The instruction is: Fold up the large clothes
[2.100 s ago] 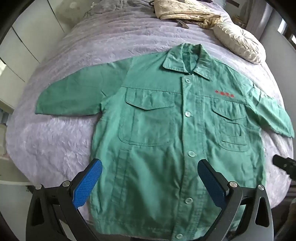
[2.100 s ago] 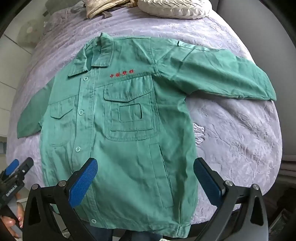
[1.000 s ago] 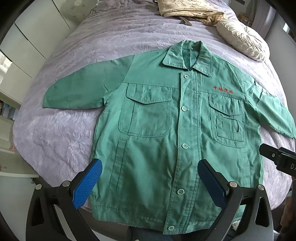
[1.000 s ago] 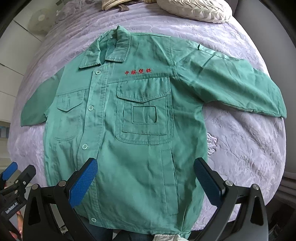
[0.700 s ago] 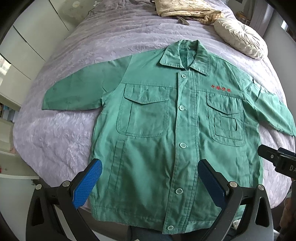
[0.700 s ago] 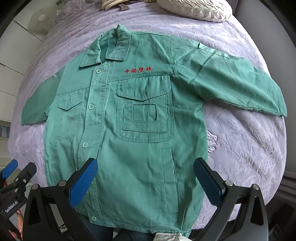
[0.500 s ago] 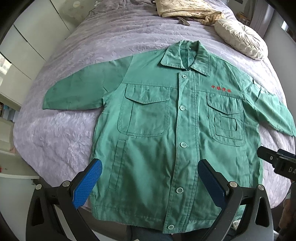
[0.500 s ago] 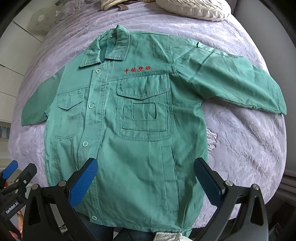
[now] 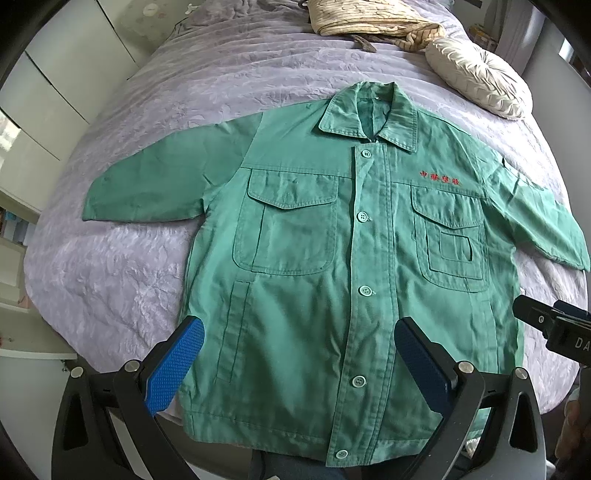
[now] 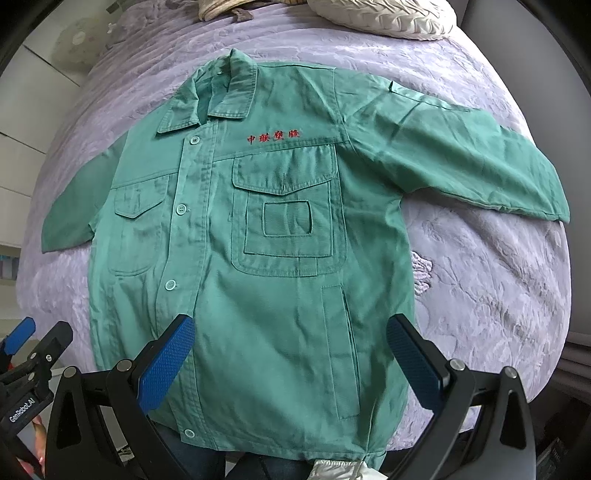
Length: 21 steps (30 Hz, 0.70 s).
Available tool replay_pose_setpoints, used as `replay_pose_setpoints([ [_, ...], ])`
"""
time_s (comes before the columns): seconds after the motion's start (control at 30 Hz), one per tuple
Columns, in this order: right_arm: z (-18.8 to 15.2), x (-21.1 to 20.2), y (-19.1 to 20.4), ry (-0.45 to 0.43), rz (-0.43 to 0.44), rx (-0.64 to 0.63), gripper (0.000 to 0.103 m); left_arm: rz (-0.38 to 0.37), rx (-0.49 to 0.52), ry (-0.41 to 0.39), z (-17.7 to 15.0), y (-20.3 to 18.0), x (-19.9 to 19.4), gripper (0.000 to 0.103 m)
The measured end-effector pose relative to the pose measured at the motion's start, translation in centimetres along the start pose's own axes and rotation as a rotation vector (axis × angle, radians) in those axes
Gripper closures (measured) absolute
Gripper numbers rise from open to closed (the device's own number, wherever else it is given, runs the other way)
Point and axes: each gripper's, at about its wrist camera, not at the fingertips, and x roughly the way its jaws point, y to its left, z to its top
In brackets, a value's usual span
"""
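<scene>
A green button-up work jacket lies face up and spread flat on a lilac bed, collar far, hem at the near edge, both sleeves out to the sides. Red embroidered characters mark its chest above a flap pocket. My left gripper hovers open above the lower hem, left of the button placket, holding nothing. My right gripper hovers open above the jacket's lower right panel, also holding nothing. The right gripper's body shows at the left wrist view's right edge; the left gripper's body shows at the right wrist view's left edge.
The lilac bedspread runs bare on both sides of the jacket. A round cream cushion and a beige striped cloth lie at the far end. White cupboards stand left of the bed.
Both grippers have risen and pulled back a little over two seconds, so the whole hem came into view. In the last half second hardly anything has moved. The jacket lies unchanged.
</scene>
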Motion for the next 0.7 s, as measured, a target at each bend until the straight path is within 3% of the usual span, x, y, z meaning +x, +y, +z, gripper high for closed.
replay_pose_setpoints([
  [0.7,0.2,-0.5,1.2,-0.027,-0.048,-0.054,0.000,-0.023,-0.005,0.003,0.3,0.1,0.3,0.000],
])
